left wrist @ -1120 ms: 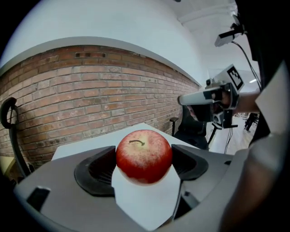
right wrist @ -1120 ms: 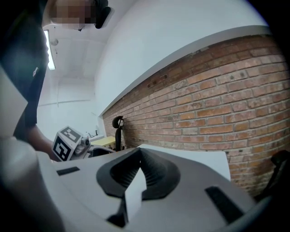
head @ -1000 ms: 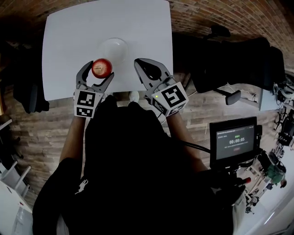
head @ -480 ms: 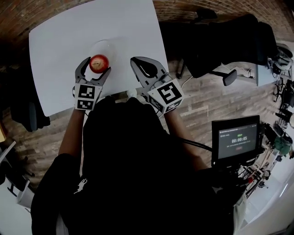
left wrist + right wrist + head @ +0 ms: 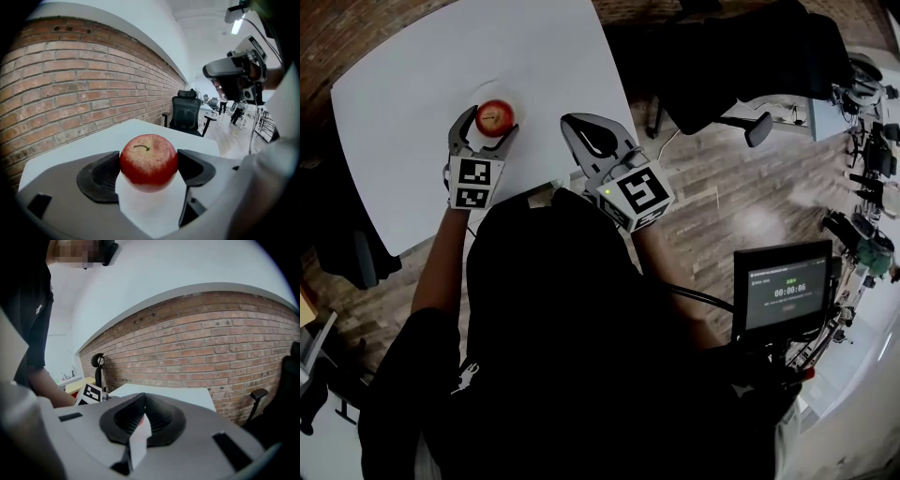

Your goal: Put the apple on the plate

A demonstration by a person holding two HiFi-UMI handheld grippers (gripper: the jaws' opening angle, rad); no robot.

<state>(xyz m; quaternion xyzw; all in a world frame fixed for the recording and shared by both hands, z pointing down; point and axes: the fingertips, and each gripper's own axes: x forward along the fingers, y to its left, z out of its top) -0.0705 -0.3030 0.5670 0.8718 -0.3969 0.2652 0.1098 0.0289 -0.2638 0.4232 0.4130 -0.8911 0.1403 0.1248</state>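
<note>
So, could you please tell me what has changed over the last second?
The left gripper carried the apple forward, from the near edge of the plate to over it. It still clamps the apple; nothing was released. The right gripper stayed shut and empty beside it.

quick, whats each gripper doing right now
Left gripper: closed on the apple.
Right gripper: closed, nothing in it.
</note>
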